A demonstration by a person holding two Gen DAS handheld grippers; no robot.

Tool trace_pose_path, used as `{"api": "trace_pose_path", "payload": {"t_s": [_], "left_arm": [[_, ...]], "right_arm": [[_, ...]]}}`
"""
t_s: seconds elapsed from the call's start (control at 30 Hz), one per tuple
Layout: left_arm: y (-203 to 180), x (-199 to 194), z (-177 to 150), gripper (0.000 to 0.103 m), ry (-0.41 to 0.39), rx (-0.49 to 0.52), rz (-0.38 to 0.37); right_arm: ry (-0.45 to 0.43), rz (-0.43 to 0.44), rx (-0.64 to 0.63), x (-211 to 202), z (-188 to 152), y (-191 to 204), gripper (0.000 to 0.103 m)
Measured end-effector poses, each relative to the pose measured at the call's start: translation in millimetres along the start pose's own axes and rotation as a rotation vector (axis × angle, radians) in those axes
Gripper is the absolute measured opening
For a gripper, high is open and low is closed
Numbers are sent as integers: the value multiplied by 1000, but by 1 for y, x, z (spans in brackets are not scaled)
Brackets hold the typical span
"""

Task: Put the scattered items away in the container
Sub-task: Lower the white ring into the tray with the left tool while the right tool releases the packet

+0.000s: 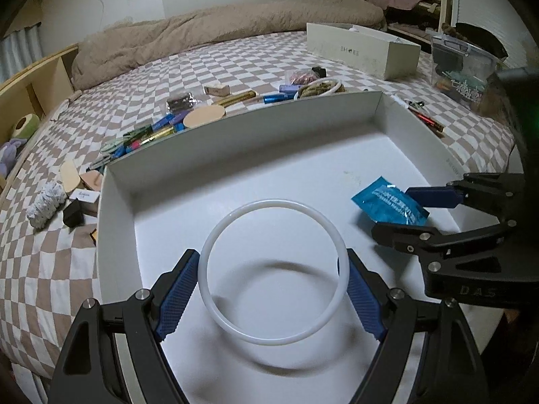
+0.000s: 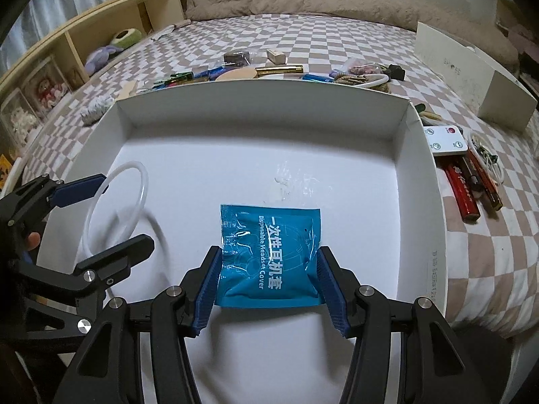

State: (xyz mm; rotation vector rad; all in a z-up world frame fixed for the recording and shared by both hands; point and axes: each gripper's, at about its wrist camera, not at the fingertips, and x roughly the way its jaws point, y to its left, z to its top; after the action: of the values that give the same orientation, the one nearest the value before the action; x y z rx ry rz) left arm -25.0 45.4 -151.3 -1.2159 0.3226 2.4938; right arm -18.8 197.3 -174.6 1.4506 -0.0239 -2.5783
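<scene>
Packet (image 2: 269,256) reading "Disposable Headset Cover", box (image 1: 353,54) marked "SHOES"

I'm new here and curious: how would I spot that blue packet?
Find the big white box on the checkered bed. Over its floor, the right gripper holds a flat blue foil packet with white lettering. The white ring beside it is plain.

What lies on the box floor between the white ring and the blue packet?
Nothing: in the right wrist view the floor of the white cardboard box is bare between the white plastic ring and the blue foil packet.
</scene>
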Motion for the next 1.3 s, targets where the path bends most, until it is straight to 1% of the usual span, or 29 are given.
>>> {"api": "trace_pose_path", "payload": {"t_s": [0.07, 0.43, 0.57, 0.63, 0.83, 0.97, 1.3], "left_arm": [[0, 3, 0, 84, 12, 4, 3], [-2, 17, -4, 84, 83, 14, 11], [0, 20, -5, 84, 100, 7, 14], [1, 21, -6, 84, 107, 4, 15], [2, 21, -6, 84, 109, 3, 12], [6, 23, -7, 91, 122, -19, 20], [7, 22, -7, 91, 119, -15, 23]], "right_arm": [[9, 0, -2, 1, 0, -1, 60], [21, 23, -14, 2, 0, -4, 62], [19, 42, -15, 2, 0, -3, 69], [18, 39, -22, 3, 0, -1, 70], [16, 41, -33, 4, 0, 1, 71], [17, 48, -31, 4, 0, 0, 72], [20, 48, -42, 4, 0, 1, 74]]}}
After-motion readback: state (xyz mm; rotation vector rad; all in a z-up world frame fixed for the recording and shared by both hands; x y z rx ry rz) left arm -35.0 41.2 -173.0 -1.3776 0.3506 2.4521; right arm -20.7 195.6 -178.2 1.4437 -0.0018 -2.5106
